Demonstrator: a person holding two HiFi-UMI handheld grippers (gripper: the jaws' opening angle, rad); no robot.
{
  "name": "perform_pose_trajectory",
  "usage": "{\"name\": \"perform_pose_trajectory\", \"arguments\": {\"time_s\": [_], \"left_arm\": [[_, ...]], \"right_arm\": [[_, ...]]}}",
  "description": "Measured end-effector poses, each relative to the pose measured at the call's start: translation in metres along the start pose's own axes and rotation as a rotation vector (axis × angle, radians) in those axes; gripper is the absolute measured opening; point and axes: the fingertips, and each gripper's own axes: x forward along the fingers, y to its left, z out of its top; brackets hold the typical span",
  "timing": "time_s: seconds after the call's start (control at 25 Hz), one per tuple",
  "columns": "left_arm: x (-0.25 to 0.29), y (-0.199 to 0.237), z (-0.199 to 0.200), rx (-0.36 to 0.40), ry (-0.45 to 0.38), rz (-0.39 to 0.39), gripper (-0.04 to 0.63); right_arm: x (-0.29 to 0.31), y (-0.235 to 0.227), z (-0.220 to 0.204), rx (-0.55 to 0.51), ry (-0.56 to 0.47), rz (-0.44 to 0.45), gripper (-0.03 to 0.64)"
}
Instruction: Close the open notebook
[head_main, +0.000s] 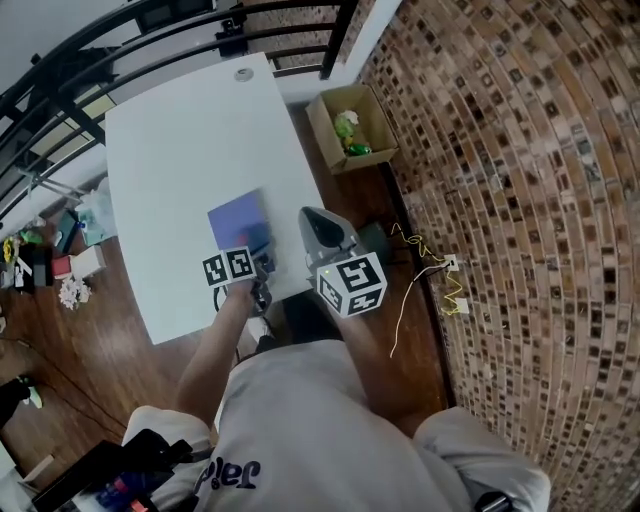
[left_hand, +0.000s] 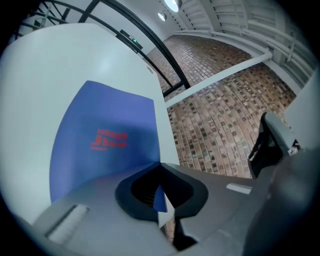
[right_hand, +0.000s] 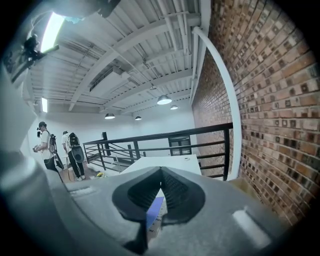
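A blue notebook (head_main: 240, 220) with red print on its cover (left_hand: 105, 140) lies flat, cover up, near the front right of the white table (head_main: 180, 140). My left gripper (head_main: 262, 248) is at the notebook's near edge. Its jaws are shut with nothing between them, and their tips (left_hand: 160, 166) sit just over the notebook's near right corner. My right gripper (head_main: 313, 216) hovers off the table's right edge beside the notebook. It points almost level across the room, and its jaws meet at the tip (right_hand: 161, 170). A strip of the notebook (right_hand: 154, 214) shows under them.
An open cardboard box (head_main: 352, 128) with a green toy stands on the floor past the table's right edge. Black railing (head_main: 150, 30) runs behind the table. A yellow cable (head_main: 420, 270) lies on the floor at the right. Two people (right_hand: 60, 150) stand far off.
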Motion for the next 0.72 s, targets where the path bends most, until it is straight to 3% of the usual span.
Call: {"name": "perform_pose_trajectory", "arguments": {"time_s": [0.28, 0.52, 0.72], "left_arm": [[0.031, 0.024, -0.010, -0.013, 0.044, 0.104, 0.020], [0.035, 0.027, -0.008, -0.014, 0.045, 0.111, 0.025], [0.029, 0.018, -0.008, 0.105, 0.059, 0.100, 0.041]], "right_arm": [[-0.004, -0.008, -0.007, 0.023, 0.003, -0.014, -0.015], [-0.006, -0.007, -0.007, 0.041, -0.011, -0.019, -0.015], [-0.015, -0.001, -0.003, 0.045, -0.031, -0.024, -0.015]]}}
